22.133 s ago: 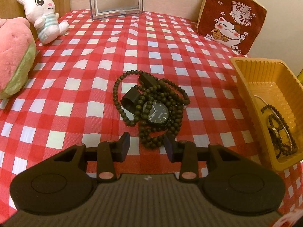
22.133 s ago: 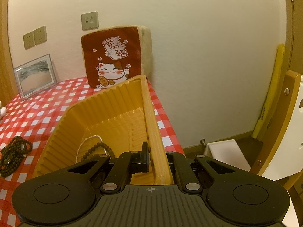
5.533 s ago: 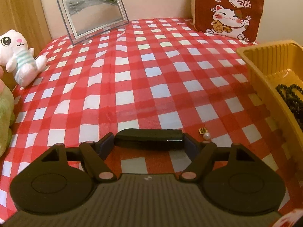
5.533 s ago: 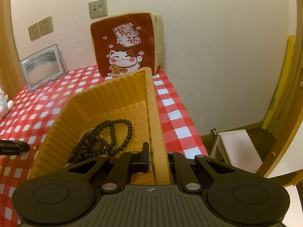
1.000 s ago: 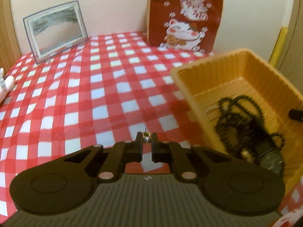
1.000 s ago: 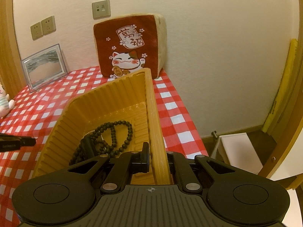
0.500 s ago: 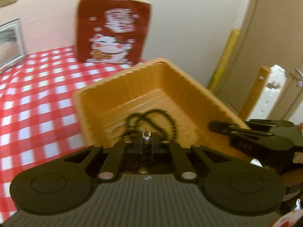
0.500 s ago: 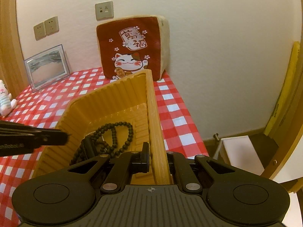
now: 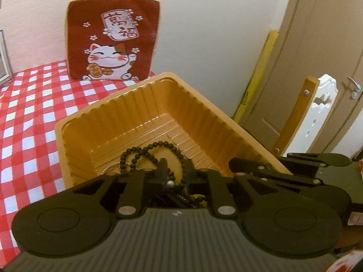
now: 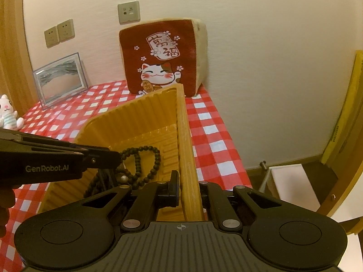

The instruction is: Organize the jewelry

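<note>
A yellow ribbed tray (image 9: 140, 104) stands on the red checked cloth and holds dark bead necklaces (image 9: 156, 146). My left gripper (image 9: 174, 179) is open over the tray's near end, and a small pearl earring (image 9: 170, 183) shows between its fingers, loose above the beads. My right gripper (image 10: 189, 192) is shut on the tray's right wall (image 10: 185, 140). The left gripper (image 10: 106, 156) reaches in from the left in the right wrist view, with the pearl (image 10: 123, 178) below its tip and the beads (image 10: 145, 158) beside it.
A red lucky-cat cushion (image 9: 112, 38) leans on the wall behind the tray. A framed picture (image 10: 60, 79) and a plush rabbit (image 10: 9, 114) are at the far left. A wooden chair (image 9: 301, 111) and a door stand to the right, past the table's edge.
My left gripper has carried the earring from the cloth to over the tray and opened; the earring has left its fingers. My right gripper has kept its hold on the tray wall.
</note>
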Demonstrator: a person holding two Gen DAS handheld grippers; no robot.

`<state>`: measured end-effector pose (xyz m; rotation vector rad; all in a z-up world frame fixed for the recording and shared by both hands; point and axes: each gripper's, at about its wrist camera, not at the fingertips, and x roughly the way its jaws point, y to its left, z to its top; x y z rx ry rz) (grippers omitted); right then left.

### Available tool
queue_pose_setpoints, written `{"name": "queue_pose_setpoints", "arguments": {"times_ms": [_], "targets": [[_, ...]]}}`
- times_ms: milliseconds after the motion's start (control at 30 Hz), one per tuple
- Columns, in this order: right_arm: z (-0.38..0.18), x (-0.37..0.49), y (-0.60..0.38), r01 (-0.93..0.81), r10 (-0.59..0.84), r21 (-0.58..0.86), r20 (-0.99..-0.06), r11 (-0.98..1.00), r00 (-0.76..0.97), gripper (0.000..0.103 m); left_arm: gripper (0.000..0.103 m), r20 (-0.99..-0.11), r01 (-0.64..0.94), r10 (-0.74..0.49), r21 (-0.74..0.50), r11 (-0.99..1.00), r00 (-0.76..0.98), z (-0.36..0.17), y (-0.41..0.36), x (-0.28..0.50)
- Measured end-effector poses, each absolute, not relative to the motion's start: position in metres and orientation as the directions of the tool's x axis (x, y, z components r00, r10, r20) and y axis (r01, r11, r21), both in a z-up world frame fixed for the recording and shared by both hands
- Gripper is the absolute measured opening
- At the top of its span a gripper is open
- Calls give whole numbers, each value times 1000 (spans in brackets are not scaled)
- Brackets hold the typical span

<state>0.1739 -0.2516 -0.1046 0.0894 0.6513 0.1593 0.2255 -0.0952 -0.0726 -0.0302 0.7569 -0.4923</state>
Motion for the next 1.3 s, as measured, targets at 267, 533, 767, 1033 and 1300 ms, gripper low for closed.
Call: {"name": "queue_pose_setpoints", "arguments": {"times_ms": [267,533,767,1033,1300], "targets": [[-107,180,-254,-148,202,139,-587,979,784,5,16,-644,303,-345,-180,936,683,-60,-66,217],[-111,193,-253,-190,237,142,-564,972,791,5,18,-664,136,-208,-160,978,718,-55,-29,203],[-118,211,-257,-263,308,161,-549,951,777,5,20,-668,35,-124,-146,989,734,-50,-21,184],[-130,233,-271,-280,375,250,-584,927,720,5,34,-679,-53,-51,-133,990,733,-45,-22,163],[-144,236,-286,-287,413,298,-635,911,652,29,48,-690,-131,9,-125,984,724,-38,-26,135]]}}
